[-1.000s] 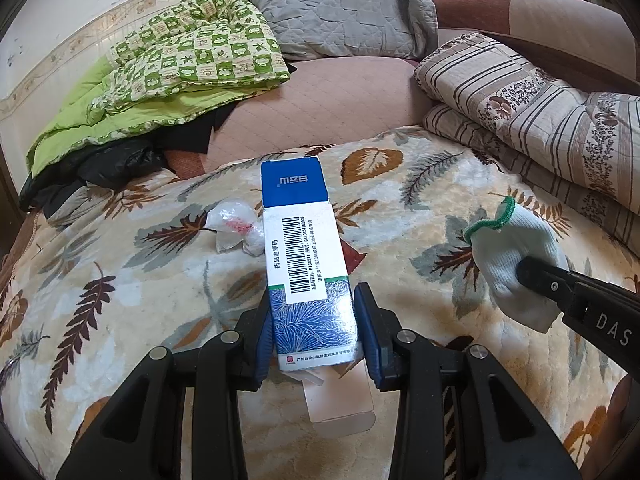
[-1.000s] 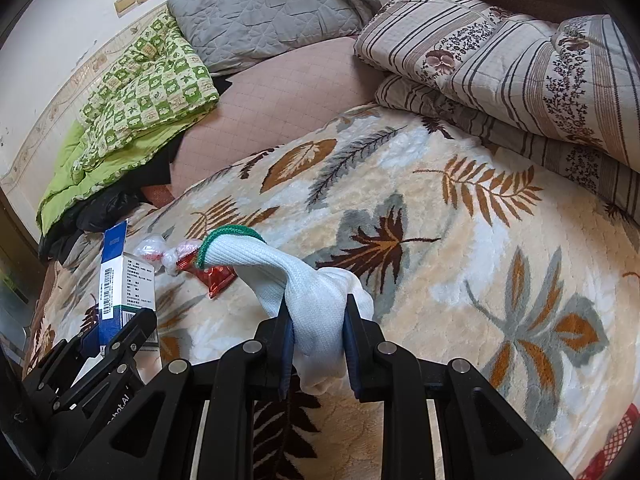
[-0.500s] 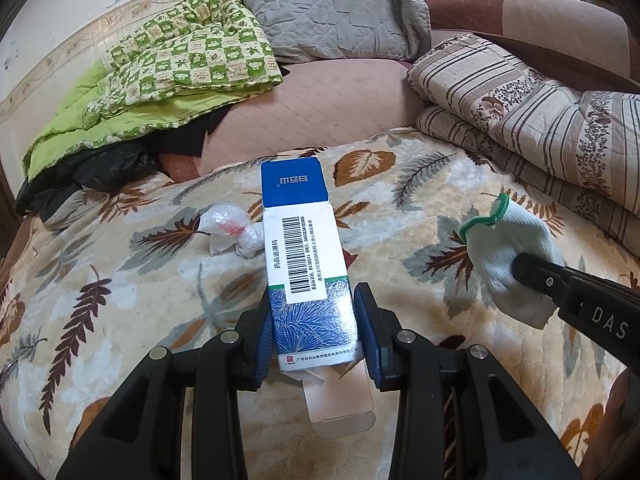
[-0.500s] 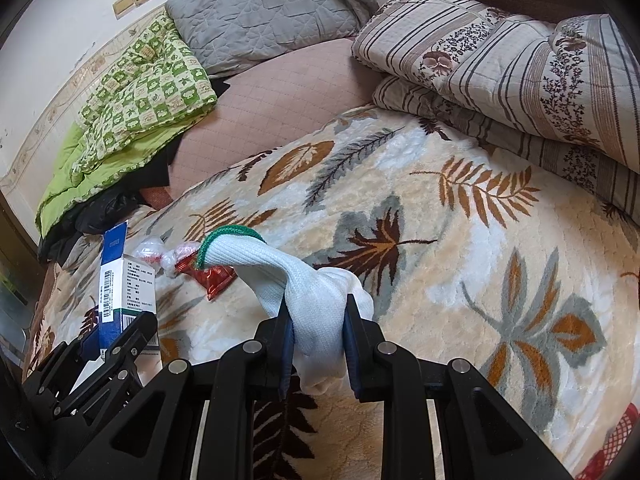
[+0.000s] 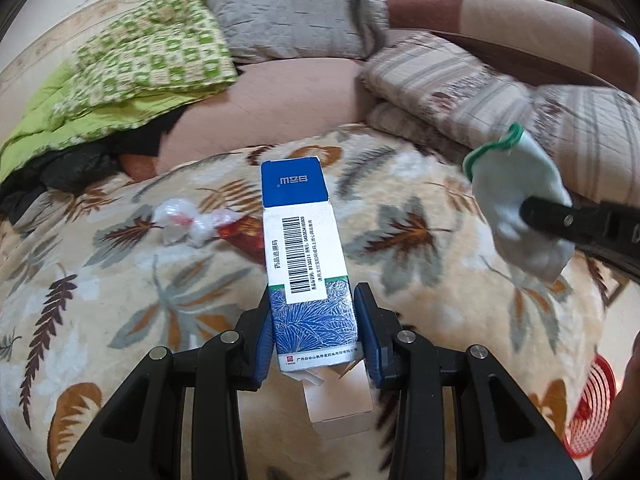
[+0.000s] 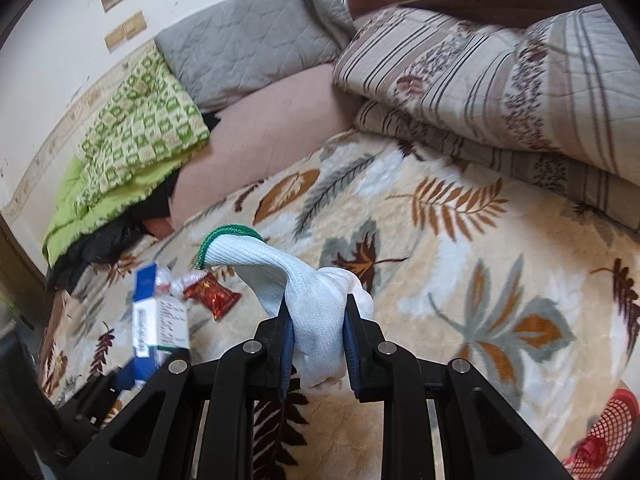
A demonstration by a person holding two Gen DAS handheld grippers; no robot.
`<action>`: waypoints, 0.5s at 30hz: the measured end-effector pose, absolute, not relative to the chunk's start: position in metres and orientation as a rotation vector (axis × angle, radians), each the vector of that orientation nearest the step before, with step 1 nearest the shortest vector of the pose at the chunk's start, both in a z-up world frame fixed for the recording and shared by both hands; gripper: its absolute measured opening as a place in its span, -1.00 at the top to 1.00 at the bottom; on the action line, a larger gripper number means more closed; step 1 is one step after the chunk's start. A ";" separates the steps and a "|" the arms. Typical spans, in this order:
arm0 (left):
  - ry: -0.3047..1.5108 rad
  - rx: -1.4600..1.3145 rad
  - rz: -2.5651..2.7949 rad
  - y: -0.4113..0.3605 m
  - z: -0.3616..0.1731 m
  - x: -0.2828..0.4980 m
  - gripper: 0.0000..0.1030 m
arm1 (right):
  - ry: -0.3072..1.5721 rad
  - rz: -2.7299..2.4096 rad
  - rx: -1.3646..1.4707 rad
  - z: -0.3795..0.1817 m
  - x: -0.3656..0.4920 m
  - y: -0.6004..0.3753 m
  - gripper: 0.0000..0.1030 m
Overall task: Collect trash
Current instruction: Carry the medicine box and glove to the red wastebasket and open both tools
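- Bed covered by a cream leaf-print blanket.
- Green checked quilt and grey quilted pillow piled against a pale wall.
- Striped folded bedding at right.
- Daylight, even.

Both wrist views look forward, low and close over the leaf-patterned blanket. Each faces the pillows; both share the blanket's middle.

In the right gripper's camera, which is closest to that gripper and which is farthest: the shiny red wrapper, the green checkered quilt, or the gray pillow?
Measured from the right gripper, which is shut on the white glove:
1. Shiny red wrapper, on the leaf-print blanket, just left of the gripper.
2. Green checkered quilt, farther back on the left.
3. Gray pillow, farthest, up by the wall.
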State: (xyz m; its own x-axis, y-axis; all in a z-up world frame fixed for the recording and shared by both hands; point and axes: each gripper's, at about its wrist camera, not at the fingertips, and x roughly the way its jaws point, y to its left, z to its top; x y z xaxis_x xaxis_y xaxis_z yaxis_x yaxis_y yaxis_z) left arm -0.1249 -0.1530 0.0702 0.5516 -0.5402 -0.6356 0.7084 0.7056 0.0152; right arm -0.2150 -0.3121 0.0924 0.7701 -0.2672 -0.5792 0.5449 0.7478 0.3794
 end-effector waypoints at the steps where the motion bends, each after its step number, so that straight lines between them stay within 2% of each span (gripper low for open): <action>1: 0.639 0.291 -0.762 -0.153 0.070 -0.130 0.30 | 0.513 -0.473 0.572 0.095 -0.224 -0.312 0.54; 8: 0.623 0.391 -1.042 -0.169 0.071 -0.193 0.30 | 0.470 -0.547 0.635 0.094 -0.321 -0.320 0.54; 15: 0.621 0.498 -1.354 -0.204 0.081 -0.279 0.30 | 0.511 -0.747 0.736 0.067 -0.470 -0.353 0.54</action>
State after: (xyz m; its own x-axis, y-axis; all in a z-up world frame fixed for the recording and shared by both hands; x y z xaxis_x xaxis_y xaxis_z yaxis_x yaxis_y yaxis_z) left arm -0.2791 -0.2045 0.0812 0.1012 -0.7367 -0.6686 0.9874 0.1568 -0.0232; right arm -0.4699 -0.3535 0.0667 0.6350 -0.4209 -0.6478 0.7563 0.5098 0.4100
